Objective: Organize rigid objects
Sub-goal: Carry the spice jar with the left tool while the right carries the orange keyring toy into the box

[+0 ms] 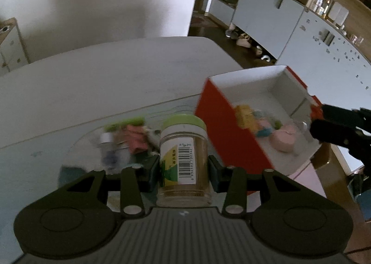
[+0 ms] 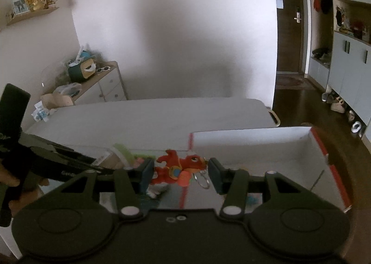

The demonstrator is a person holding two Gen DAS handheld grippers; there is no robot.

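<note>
My left gripper (image 1: 184, 170) is shut on a clear jar (image 1: 183, 155) with a green lid and a barcode label, held upright above the table. To its right an orange-red box (image 1: 222, 120) with a white inside holds several small colourful things; my right gripper (image 1: 334, 129) shows at its far side. In the right wrist view my right gripper (image 2: 182, 174) is shut on a red dragon toy (image 2: 178, 168) with a key ring (image 2: 204, 181), just left of the box (image 2: 255, 146). The left gripper (image 2: 76, 164) and its jar (image 2: 116, 157) show at the left.
A small bottle (image 1: 106, 141), a pink thing (image 1: 136, 139) and a green thing (image 1: 125, 122) lie blurred on the white table (image 1: 116, 78) behind the jar. A chest of drawers (image 2: 104, 85) stands by the wall. Cabinets (image 1: 266, 9) and shoes (image 1: 241, 39) line the right.
</note>
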